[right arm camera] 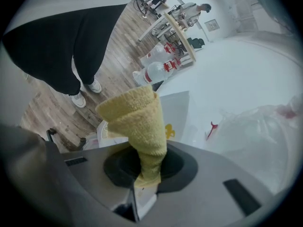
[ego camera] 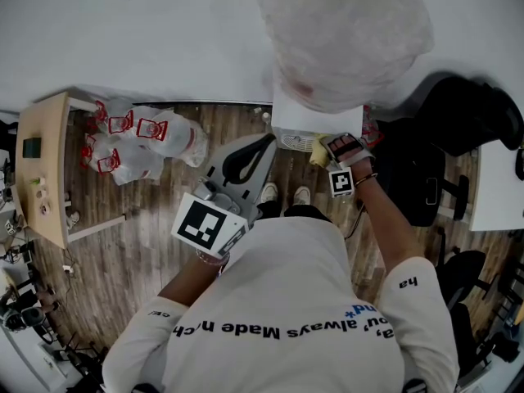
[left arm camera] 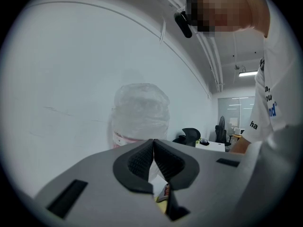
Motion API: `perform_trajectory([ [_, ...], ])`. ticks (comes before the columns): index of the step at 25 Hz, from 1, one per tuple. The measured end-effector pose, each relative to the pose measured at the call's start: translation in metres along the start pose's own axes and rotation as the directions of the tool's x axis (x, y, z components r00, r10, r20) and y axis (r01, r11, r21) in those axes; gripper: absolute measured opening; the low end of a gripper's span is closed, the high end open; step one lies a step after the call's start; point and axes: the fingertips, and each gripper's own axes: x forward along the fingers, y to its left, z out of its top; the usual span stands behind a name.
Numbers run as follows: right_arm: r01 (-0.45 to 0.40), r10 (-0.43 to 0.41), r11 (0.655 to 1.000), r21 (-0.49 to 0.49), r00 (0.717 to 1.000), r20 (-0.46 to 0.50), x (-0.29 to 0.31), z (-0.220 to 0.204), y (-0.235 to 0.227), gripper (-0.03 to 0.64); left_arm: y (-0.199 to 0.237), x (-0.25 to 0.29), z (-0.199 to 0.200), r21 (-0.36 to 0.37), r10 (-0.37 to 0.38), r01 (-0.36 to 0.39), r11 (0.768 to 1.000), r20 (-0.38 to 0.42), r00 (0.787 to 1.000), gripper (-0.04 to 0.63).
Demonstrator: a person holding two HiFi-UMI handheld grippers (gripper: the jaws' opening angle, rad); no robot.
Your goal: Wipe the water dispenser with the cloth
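Here, from the head view, a wooden desk (ego camera: pixel 41 166) stands at the far left on the plank floor (ego camera: pixel 155 228). Just beside it lies a heap of clear plastic bags (ego camera: pixel 143 137) with red print. Nearer the middle, the left gripper (ego camera: pixel 246 160) is raised in front of the person's chest and points toward the white wall (ego camera: pixel 164 31). In the left gripper view its jaws are pressed together with nothing between them, and a big water bottle (left arm camera: pixel 140 112) rises behind their tips. That bottle, covered in crinkled clear wrap, sits on top of the white water dispenser (ego camera: pixel 304 119). The dispenser stands against the wall straight ahead of the person, whose light shoes (ego camera: pixel 268 191) show on the floor below it. At the dispenser's lower right corner in the head view, the right gripper (ego camera: pixel 329 151) carries the yellow cloth (ego camera: pixel 318 155). The right gripper view shows its jaws pinching the cloth's lower end, while the rest stands up from them as a folded cone close to the dispenser's white side. Whether the cloth touches the dispenser I cannot tell. Further right are a black office chair (ego camera: pixel 422 174) and the corner of a white desk (ego camera: pixel 498 188).
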Motion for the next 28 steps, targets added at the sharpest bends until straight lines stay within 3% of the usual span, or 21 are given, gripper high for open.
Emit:
perform_trajectory([
  [24,-0.043,0.042,0.999,-0.016,0.998,-0.045,-0.022,-0.07,0.045,0.06,-0.014,0.024,-0.006,0.001,-0.008,0.008,1.0,-0.015,1.0,0.02],
  [28,-0.019,0.018,1.0,-0.024,0.999,-0.04,-0.025,-0.062,0.044,0.06,-0.012,0.024,-0.008,-0.003,-0.004,0.004,1.0,-0.02,1.0,0.02],
])
